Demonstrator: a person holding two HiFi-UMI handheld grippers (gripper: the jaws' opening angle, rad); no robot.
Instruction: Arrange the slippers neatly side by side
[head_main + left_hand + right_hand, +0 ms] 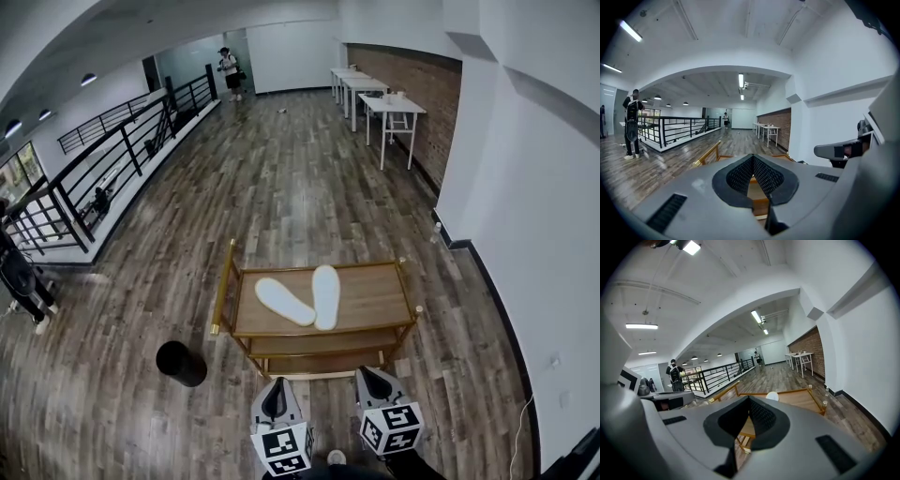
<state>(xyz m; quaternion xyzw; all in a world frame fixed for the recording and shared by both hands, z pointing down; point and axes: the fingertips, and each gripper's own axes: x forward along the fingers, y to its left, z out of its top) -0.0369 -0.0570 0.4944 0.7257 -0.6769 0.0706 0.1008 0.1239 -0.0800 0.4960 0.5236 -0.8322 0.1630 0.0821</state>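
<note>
Head view: two white slippers lie on the top shelf of a wooden cart [375, 291], far of both grippers and well apart from them.
Layout: the left slipper [284, 301] lies slanted and the right slipper [326, 296] points nearly straight away. Their near ends meet or overlap and their far ends splay apart in a V.
Left gripper [276, 386]: held level with the cart's near edge and aimed at the cart. In the left gripper view its jaws are pressed together with nothing between them.
Right gripper [372, 377]: beside the left one and also aimed at the cart. In the right gripper view its jaws meet at the tip and are empty, and one slipper's end shows just beyond them.
Surroundings: a black bin [181, 363] stands on the floor left of the cart.
Stage: I judge this the approach, with neither slipper touched and the pair not yet parallel.
Risk, grip: the slippers are thin and flat, so closed jaws would only shove them. They probably have to open first and catch an edge.
Risk, drag: where the near ends meet, turning one slipper may pull the other out of line.
Risk, slide: a light slipper pushed hard could skid along the smooth shelf toward an edge.
Risk, cart: a low reach could knock the near rail.
</note>
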